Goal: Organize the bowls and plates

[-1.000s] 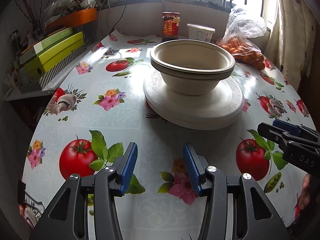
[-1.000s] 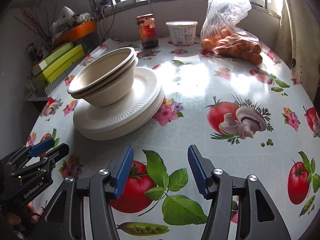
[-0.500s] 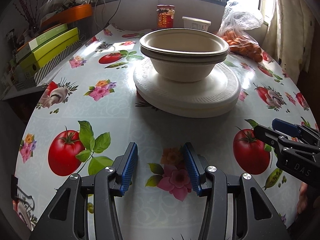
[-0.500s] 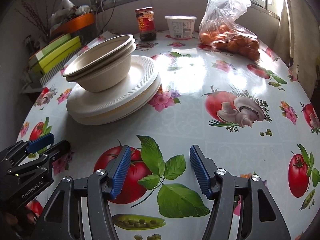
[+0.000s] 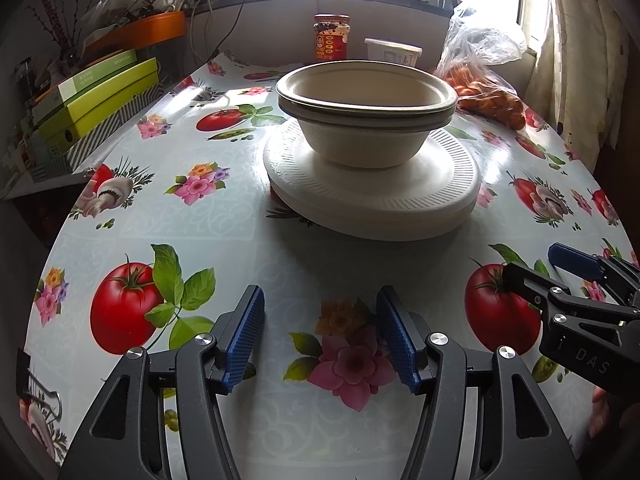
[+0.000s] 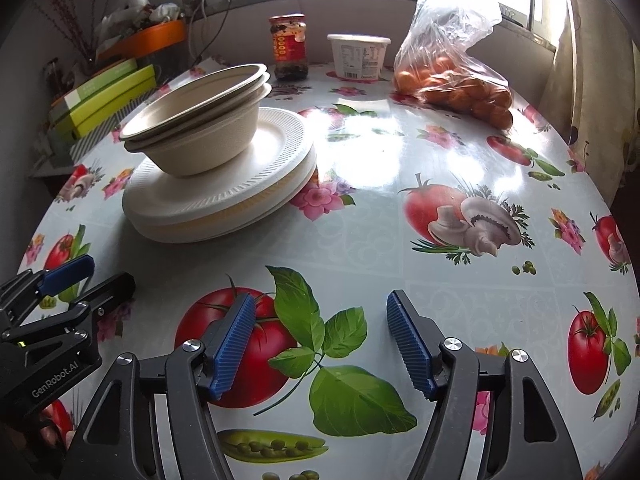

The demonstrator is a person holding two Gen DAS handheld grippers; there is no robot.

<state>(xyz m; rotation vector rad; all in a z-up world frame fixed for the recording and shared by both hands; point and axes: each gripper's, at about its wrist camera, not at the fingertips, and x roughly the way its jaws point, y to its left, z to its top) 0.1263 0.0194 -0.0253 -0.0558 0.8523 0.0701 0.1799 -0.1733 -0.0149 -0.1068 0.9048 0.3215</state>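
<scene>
Partly hidden plates (image 5: 372, 200) (beneath bowls (image 5: 366, 120))

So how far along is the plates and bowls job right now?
Done, by the look of it: the bowls are nested and sit on the stacked plates, one pile on the table. In hand: nothing. The left gripper and right gripper are both open and empty, short of the pile. Left: possibly nothing, since no loose plate or bowl shows in either view.

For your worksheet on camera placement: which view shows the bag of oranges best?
The right wrist view: the bag of oranges sits whole and unobstructed. In the left wrist view the stacked bowls hide part of the bag.
</scene>
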